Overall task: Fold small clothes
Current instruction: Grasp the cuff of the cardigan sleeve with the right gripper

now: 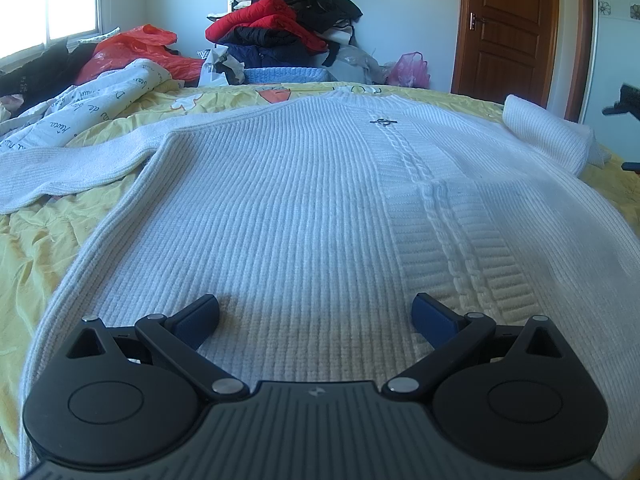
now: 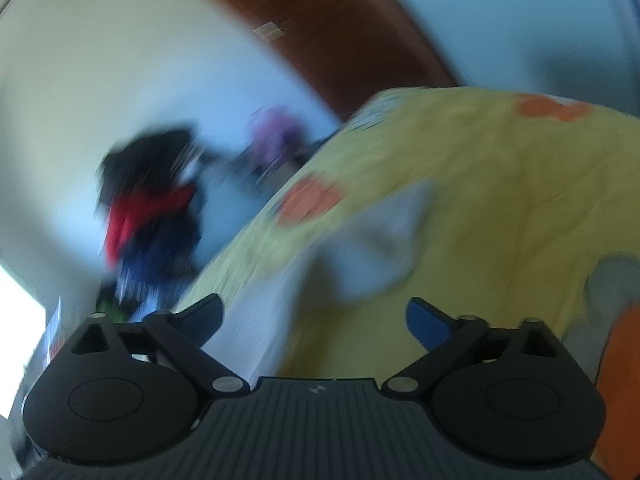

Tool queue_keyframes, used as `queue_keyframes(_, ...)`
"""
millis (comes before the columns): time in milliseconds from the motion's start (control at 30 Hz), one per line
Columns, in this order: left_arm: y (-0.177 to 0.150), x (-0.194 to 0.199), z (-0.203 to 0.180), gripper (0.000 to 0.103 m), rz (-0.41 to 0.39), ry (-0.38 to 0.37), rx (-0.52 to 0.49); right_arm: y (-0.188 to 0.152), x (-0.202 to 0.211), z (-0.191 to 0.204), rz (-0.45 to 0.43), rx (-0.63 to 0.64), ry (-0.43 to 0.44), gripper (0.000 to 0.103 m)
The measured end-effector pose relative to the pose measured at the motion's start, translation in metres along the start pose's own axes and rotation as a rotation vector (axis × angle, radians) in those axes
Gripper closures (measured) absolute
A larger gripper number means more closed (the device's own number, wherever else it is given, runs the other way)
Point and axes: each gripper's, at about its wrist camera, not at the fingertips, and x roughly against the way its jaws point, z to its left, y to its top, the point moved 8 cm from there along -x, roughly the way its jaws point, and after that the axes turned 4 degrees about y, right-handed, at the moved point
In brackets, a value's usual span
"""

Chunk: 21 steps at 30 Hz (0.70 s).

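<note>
Both tongs released, left tongs (image 1: pixel 316 316) over white sweater (image 1: pixel 300 200), right tongs (image 2: pixel 314 316) beside its edge

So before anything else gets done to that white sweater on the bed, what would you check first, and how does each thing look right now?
1. White sweater lies flat on the yellow bedsheet: ok, the body is spread out.
2. Left sleeve stretched out to the side, unfolded: ok.
3. Right sleeve already folded in: cannot tell; it looks doubled over near the shoulder.
4. Left tool open and empty above the hem: ok.
5. Right tool open with nothing gripped: ok, though its view is badly blurred.
6. Right tool lined up with the sweater: cannot tell, too blurred.
</note>
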Motion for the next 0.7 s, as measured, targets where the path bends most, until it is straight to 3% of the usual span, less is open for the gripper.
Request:
queue_keyframes(133, 0.0, 0.0, 0.0, 0.0, 0.0, -0.001, 0.001, 0.026, -0.034, -0.046, -0.028, -0.146, -0.081, 0.021)
queue_keyframes(400, 0.0, -0.001, -0.001, 0.0, 0.0, -0.001, 0.001, 0.036, -0.077, -0.057, -0.015, -0.121, -0.095, 0.025)
queue_keyframes(467, 0.0, -0.001, -0.001, 0.0, 0.0, -0.002, 0.002, 0.036, -0.087, -0.048, 0.011, -0.068, -0.101, 0.047)
queue_keyframes(500, 0.0, -0.001, -0.001, 0.0, 0.0, -0.002, 0.002, 0.036, -0.089, -0.044, 0.031, -0.046, -0.109, 0.081)
queue_keyframes(567, 0.0, -0.001, -0.001, 0.0, 0.0, -0.002, 0.003, 0.039, -0.084, -0.039, 0.029, -0.029, -0.107, 0.082)
queue_keyframes(700, 0.0, -0.003, -0.002, 0.0, -0.003, -0.009, 0.01, 0.055, -0.048, -0.021, -0.052, -0.065, -0.006, 0.085)
